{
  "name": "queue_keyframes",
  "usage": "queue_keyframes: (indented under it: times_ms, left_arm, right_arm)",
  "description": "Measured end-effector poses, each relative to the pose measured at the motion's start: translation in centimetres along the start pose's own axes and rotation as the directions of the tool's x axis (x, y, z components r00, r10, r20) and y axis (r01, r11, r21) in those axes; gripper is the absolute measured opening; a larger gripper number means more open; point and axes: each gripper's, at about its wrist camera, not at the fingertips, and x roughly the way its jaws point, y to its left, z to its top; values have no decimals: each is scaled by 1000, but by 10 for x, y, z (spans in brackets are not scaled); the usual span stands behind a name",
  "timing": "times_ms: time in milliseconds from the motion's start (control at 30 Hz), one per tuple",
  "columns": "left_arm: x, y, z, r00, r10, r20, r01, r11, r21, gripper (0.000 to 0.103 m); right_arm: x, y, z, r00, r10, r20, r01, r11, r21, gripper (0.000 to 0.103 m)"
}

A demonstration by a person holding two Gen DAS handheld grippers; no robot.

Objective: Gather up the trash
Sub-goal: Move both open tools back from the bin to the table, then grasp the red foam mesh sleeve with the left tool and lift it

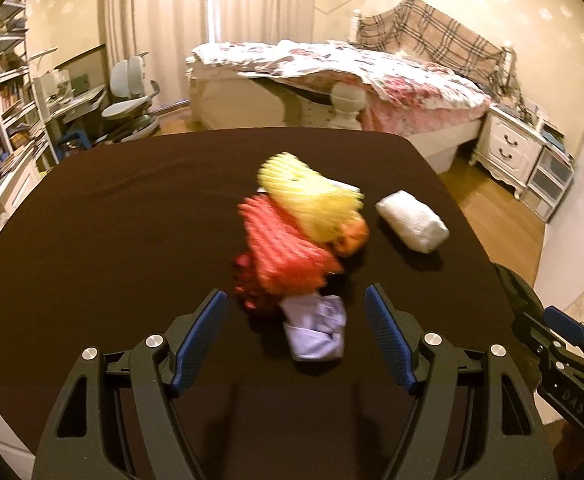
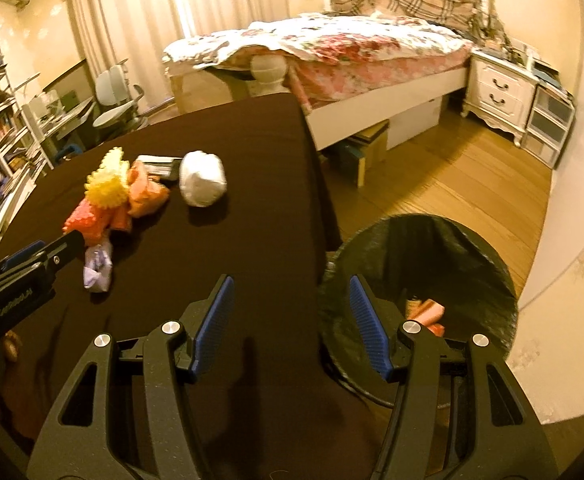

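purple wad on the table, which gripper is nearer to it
Left. The left gripper has its open jaws right around the purple wad, not pressing it. The right gripper sits off to the side at the table's edge, above the trash bin, also empty.

Left claw [image 1: 296,304] agape — trash pile [image 1: 296,240] ahead

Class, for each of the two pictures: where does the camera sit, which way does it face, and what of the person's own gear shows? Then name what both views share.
Left wrist view: sits on the left claw, looking down across the dark table at the purple wrapper and red foam net; the right claw's edge shows at right.
Right wrist view: sits on the right claw, facing the table's edge and the black bin; the left claw enters from the left.
Shared: table, trash pile, white bundle, bed.
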Motion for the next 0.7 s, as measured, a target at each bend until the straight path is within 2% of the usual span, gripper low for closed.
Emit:
queue_keyframes:
  times_ms: [300,500,567,700]
  left_arm:
    - [11,12,8,1000,-9,-10,9,1000,-13,63]
    - [28,10,9,998,-42,-43,41,999,-5,47]
    - [33,11,8,997,-54,-59,54,999,-9,33]
    - [32,15,5,995,-85,-59,84,996,-20,25]
  right_arm:
    - [11,25,5,999,31,-17,-32,999,-43,58]
    - [16,30,2,999,32,-32,-34,998,-54,58]
    - [16,30,2,999,34,-35,-35,998,-58,58]
    - [17,34,0,999,36,-38,-38,997,-63,58]
